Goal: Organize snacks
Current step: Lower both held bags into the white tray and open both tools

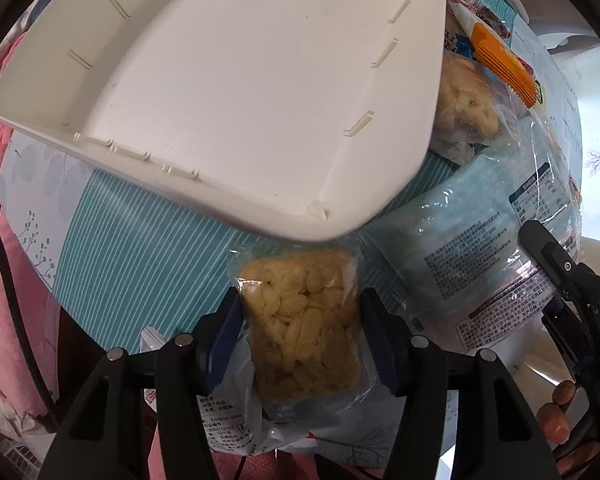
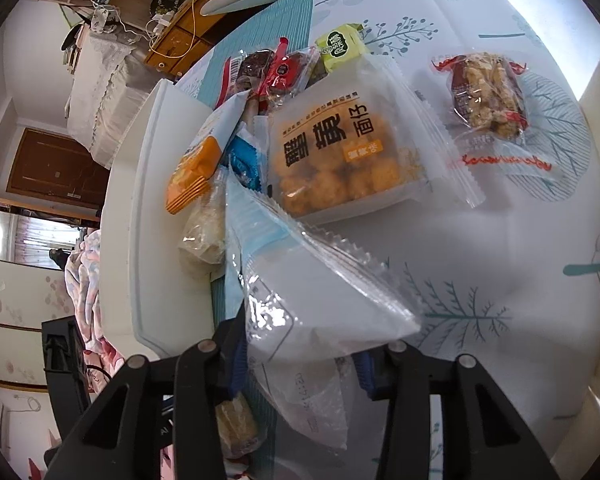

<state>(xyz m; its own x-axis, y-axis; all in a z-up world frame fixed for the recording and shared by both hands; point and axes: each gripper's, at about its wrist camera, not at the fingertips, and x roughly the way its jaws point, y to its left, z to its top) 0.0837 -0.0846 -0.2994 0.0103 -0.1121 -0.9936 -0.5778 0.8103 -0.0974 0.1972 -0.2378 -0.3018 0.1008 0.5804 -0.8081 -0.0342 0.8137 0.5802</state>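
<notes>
Left tongs (image 1: 300, 332): seen at the bottom centre of the left wrist view, pointed down at the bench; the blue pads are set against both sides of a clear packet of pale puffed snack (image 1: 304, 328), so the packet is gripped between them.
Puffed snack packet: lies between the tongs' tips, its far end tucked under the rim of the white tray (image 1: 228, 92).
White tray: fills the upper left and centre of that frame, shown empty.
Right tongs (image 2: 300, 356): at the bottom centre of the right wrist view, narrowed around a clear and pale blue wrapper (image 2: 320, 304); whether the pads press it cannot be told.
Snack pile: beyond that wrapper, at frame centre, a packet of orange balls (image 2: 336, 160) is seen.
Nut bar (image 2: 488, 96): lies apart on the bench at upper right.
</notes>
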